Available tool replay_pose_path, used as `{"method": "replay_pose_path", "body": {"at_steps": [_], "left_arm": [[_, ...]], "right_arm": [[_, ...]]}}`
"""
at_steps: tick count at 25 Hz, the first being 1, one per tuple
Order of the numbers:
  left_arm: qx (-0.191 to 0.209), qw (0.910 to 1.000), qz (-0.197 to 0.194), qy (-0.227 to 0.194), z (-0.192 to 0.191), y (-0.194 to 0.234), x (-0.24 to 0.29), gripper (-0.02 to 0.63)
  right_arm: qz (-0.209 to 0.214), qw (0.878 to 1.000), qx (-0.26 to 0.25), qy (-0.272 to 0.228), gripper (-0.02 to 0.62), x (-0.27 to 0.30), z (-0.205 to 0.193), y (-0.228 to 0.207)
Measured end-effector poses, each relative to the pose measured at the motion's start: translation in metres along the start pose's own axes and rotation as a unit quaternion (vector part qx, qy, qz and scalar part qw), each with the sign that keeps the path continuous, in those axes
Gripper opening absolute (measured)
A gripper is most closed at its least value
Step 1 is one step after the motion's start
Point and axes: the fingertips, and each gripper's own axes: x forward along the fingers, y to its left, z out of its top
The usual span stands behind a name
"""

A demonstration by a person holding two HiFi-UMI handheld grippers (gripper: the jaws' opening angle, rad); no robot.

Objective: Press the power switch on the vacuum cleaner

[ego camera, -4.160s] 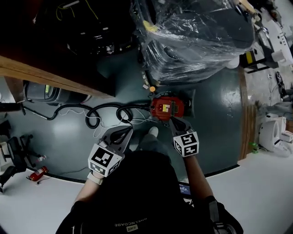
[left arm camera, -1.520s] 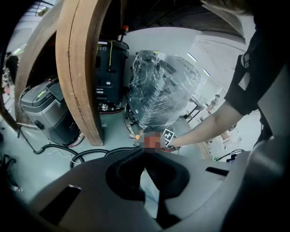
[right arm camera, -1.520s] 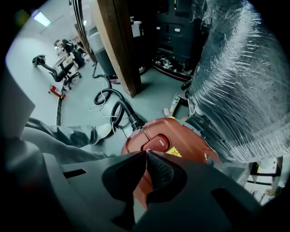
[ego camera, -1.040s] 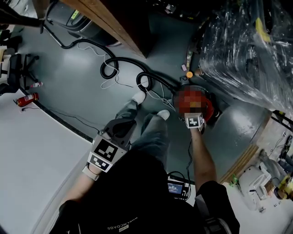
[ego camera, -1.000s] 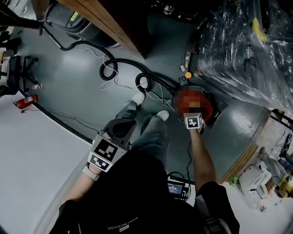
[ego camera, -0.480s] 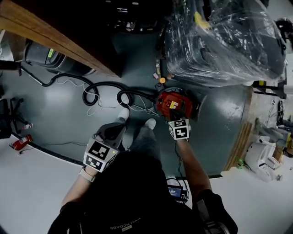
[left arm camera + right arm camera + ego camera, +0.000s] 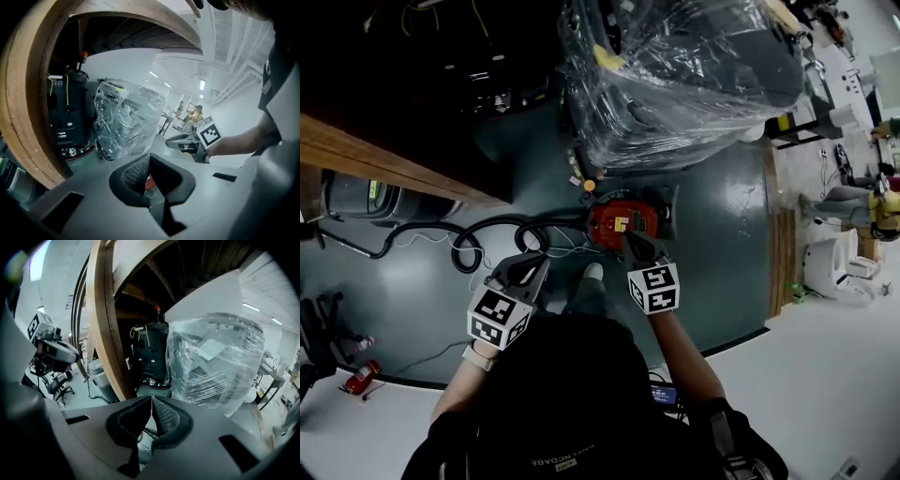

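Right gripper, jaws closed on nothing, pointing at red vacuum from its 5 o'clock. Left gripper, jaws closed, empty, hanging at vacuum's 8 o'clock.

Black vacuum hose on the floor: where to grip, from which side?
Probably take the black hose on the open run left of the red vacuum cleaner, from above, jaws across the tube: it lies flat on the floor, uncovered there.

We're not making out the switch on the vacuum cleaner, too small, and the right gripper is covering part.
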Motion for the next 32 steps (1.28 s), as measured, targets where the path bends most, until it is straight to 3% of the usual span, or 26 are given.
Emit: {"method": "replay_pose_path", "body": {"at_steps": [7,11,17,23,32], "left_arm": [[0.049,0.996,-0.068,-0.032,0.054,-0.024,0.022,0.014],[0.084,0.989,-0.11,-0.053,0.087,-0.045,0.035,0.014],[0.099,0.9794,-0.154,-0.086,0.124,-0.073,0.045,0.014],[0.121,0.9719,-0.181,-0.09,0.139,-0.096,0.051,0.014],[0.133,0.9677,-0.195,-0.089,0.147,-0.114,0.06,0.014]], "right_arm": [[-0.029,0.994,0.027,-0.098,0.025,-0.062,0.064,0.007],[-0.045,0.985,0.046,-0.159,0.026,-0.096,0.09,0.002],[-0.07,0.97,0.054,-0.226,0.025,-0.14,0.108,-0.007],[-0.082,0.964,0.065,-0.244,0.025,-0.163,0.102,-0.015],[-0.092,0.959,0.065,-0.259,0.025,-0.18,0.102,-0.024]]}}
